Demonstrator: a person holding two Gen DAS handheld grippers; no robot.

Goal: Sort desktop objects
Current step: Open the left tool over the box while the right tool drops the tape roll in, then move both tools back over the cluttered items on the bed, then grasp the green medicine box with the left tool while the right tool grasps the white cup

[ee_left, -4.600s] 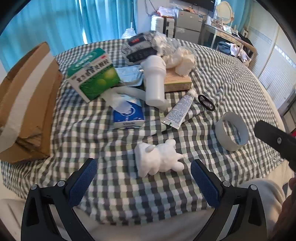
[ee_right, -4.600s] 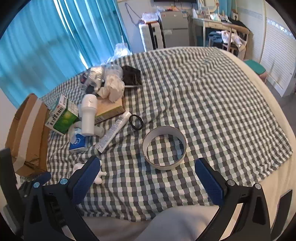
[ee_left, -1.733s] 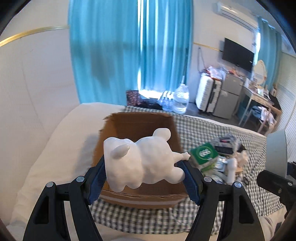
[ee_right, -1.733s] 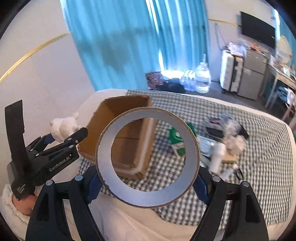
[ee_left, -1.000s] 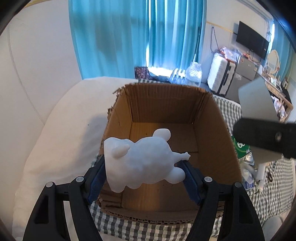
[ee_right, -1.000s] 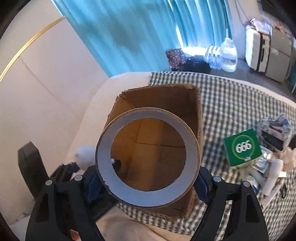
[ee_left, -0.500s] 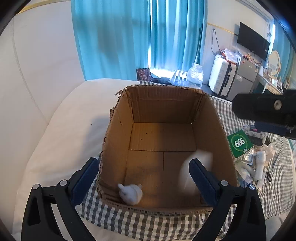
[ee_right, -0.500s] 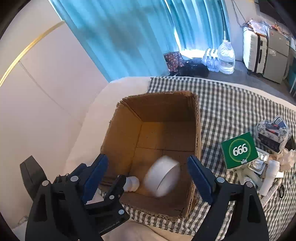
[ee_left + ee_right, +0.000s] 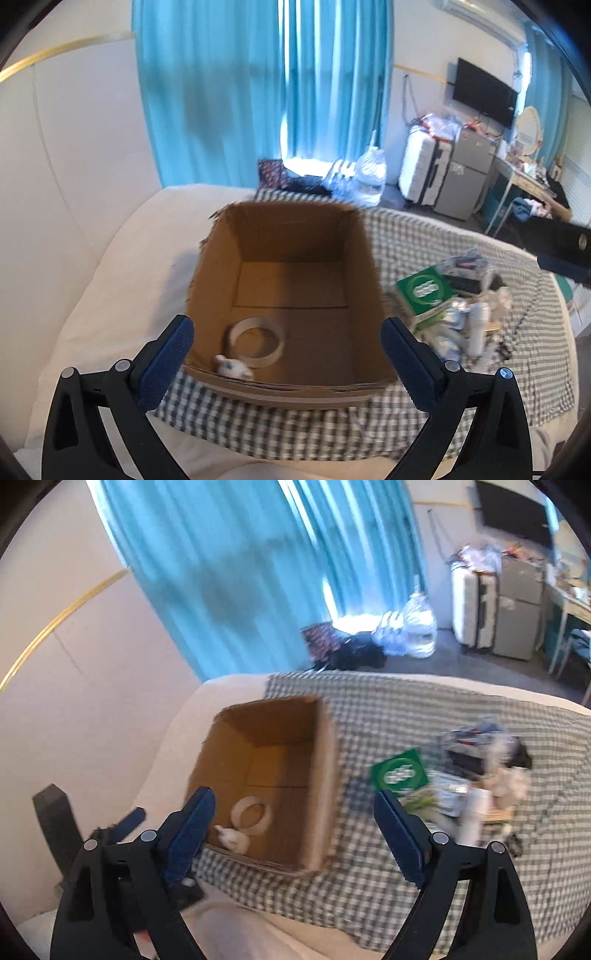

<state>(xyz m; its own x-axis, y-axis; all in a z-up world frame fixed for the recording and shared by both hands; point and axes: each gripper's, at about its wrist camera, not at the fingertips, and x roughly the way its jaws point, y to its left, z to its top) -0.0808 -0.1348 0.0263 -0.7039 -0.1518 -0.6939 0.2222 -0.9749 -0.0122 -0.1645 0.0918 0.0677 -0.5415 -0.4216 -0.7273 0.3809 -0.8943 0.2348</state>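
Tape ring (image 9: 256, 340) and white toy (image 9: 234, 366) down in cardboard box (image 9: 295, 236); left gripper (image 9: 286, 360) opening wider, right gripper (image 9: 295, 830) spread, both empty.

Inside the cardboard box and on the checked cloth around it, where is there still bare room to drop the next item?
The cardboard box is bare across its far half and right side; the tape ring and white toy fill its near left corner. The checked cloth beyond the box is bare. Around the green carton it is crowded.
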